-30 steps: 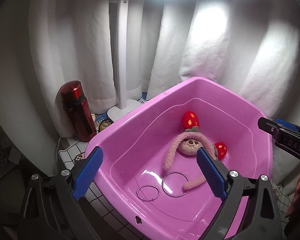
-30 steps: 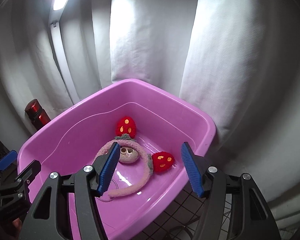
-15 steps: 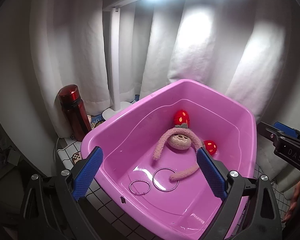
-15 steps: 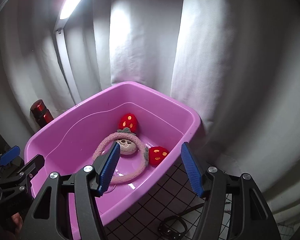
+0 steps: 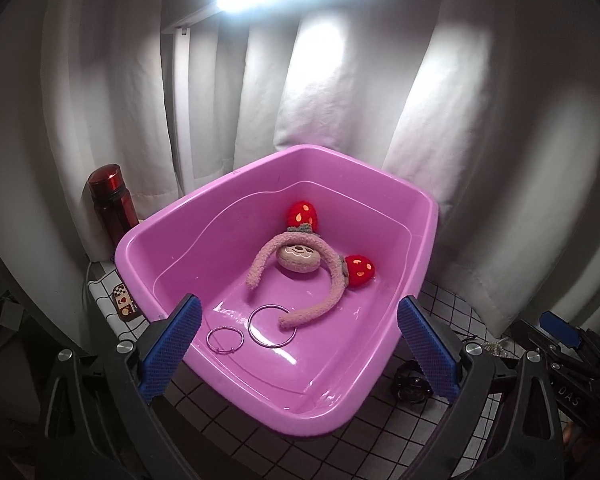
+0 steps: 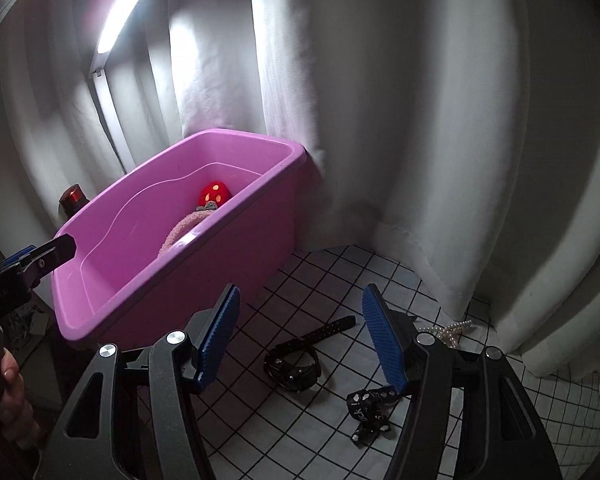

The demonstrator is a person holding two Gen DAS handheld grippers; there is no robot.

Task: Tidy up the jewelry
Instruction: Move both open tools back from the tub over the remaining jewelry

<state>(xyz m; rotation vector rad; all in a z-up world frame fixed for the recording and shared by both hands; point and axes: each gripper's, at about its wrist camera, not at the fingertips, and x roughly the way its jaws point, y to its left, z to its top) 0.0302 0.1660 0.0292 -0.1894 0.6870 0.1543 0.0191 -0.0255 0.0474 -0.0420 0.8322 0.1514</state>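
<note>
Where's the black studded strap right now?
In the right wrist view, the black studded strap lies coiled on the grid-patterned cloth, outside the pink tub at its near right corner, between the fingers of the open right hand-held gripper.

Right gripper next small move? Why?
Probably lower the right gripper onto the black studded strap on the white grid-patterned cloth and close. Its jaws are open and empty, the strap lies between the blue pads, outside the pink plastic tub, which already holds the fuzzy pink headband.
</note>
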